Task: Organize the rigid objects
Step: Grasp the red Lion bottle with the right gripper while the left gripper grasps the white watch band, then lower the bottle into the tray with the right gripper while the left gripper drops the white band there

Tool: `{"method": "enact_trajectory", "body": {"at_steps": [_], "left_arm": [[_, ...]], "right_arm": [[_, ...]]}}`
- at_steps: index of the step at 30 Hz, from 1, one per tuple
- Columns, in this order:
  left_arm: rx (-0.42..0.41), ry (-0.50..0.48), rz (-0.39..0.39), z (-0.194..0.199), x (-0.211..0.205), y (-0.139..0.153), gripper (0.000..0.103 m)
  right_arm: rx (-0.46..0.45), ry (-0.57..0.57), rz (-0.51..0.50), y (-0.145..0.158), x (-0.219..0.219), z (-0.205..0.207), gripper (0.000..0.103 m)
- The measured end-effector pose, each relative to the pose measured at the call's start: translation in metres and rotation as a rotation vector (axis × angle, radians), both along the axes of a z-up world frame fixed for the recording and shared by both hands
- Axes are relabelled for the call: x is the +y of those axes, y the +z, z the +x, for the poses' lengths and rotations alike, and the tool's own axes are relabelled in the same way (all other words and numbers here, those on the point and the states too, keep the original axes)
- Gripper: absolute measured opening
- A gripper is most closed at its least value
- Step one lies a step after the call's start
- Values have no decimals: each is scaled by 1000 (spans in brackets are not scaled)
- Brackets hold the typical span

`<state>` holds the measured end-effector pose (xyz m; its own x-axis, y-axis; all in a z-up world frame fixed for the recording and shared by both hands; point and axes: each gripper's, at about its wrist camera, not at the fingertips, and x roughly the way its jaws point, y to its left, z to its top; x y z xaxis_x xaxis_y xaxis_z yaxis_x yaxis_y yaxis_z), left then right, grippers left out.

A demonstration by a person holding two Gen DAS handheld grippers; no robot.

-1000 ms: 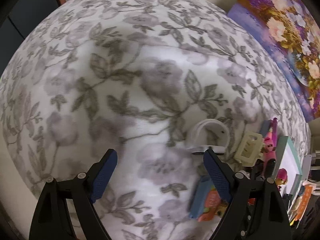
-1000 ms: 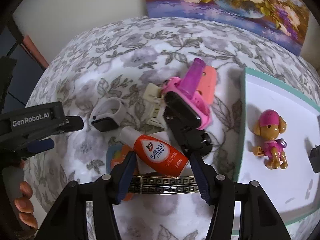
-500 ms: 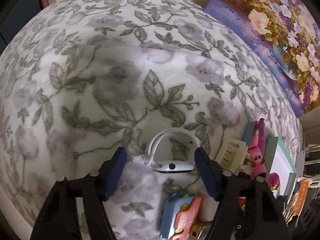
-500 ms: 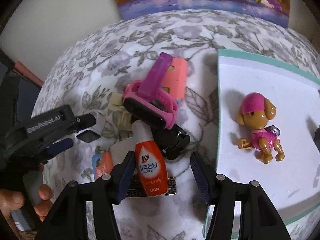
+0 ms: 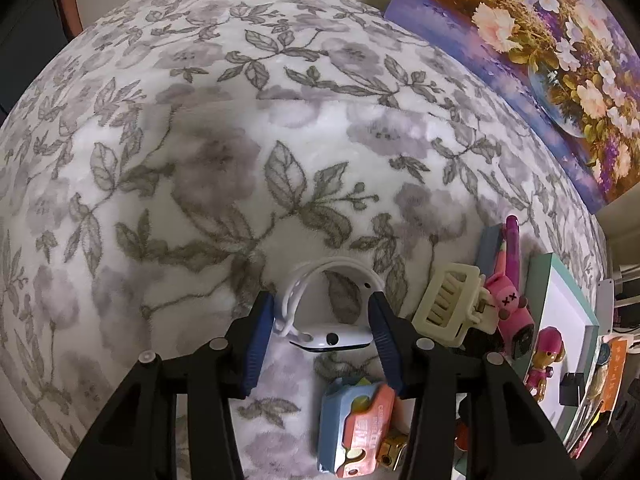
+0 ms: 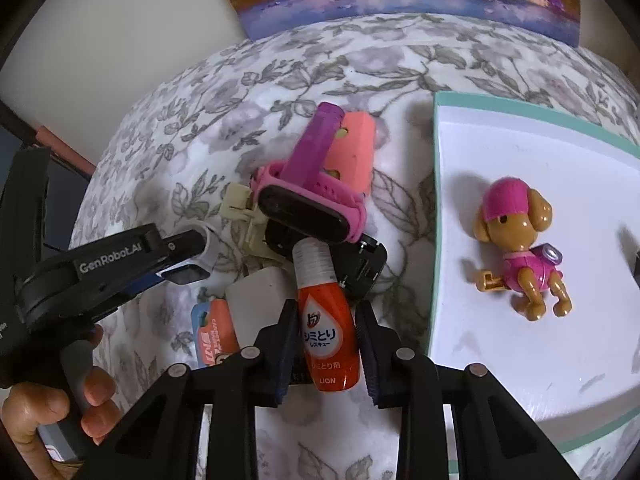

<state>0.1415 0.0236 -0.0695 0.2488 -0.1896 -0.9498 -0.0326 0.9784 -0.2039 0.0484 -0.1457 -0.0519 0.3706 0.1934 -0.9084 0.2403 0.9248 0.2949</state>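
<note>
Fingers of left gripper (image 5: 322,320) clamp white watch (image 5: 328,316); right gripper (image 6: 326,340) fingers pinch orange bottle (image 6: 326,320).

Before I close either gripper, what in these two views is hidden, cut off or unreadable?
- Left wrist: whether the fingers touch the white watch; the pads hide its sides.
- Right wrist: the base of the red bottle and any finger contact, hidden by the fingers.
- Right wrist: the black item under the pink watch, mostly covered.
- Right wrist: the dark object on the tray, cut off by the frame edge.
</note>
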Motion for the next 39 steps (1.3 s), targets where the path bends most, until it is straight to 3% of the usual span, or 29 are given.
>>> {"method": "enact_trajectory", "body": {"at_steps": [1,3,12,16,21,24,26,31,39], "left_arm": [[-6,5,9,-2,2,3,16],[-4,9,-6,-8,12,10,11],[-65,-5,-3,-22,12,40,9],[-129,-24,-9,-31,3,65,9],[-196,-73,-13,-46,-26,93,9],[-215,-132,-17,-61,-55,103,9],[-223,-180,-1,-71,-76,107,9],[-191,-365,40,-107,-146,94,9],[-90,-532,128,-145,-211,53,9]], "right_arm": [[0,-2,5,0,-1,-1,31],[-6,-9,21,4,-4,-3,31],[-81,-48,92,31,-24,-18,31],[-118,-89,108,44,-42,-25,31],[-156,-178,31,65,-79,-40,31],[-136,-221,-56,67,-102,-49,31],[-109,-256,-62,61,-121,-56,31],[-25,-345,-32,38,-168,-75,31],[37,-404,-32,22,-207,-98,31]]}}
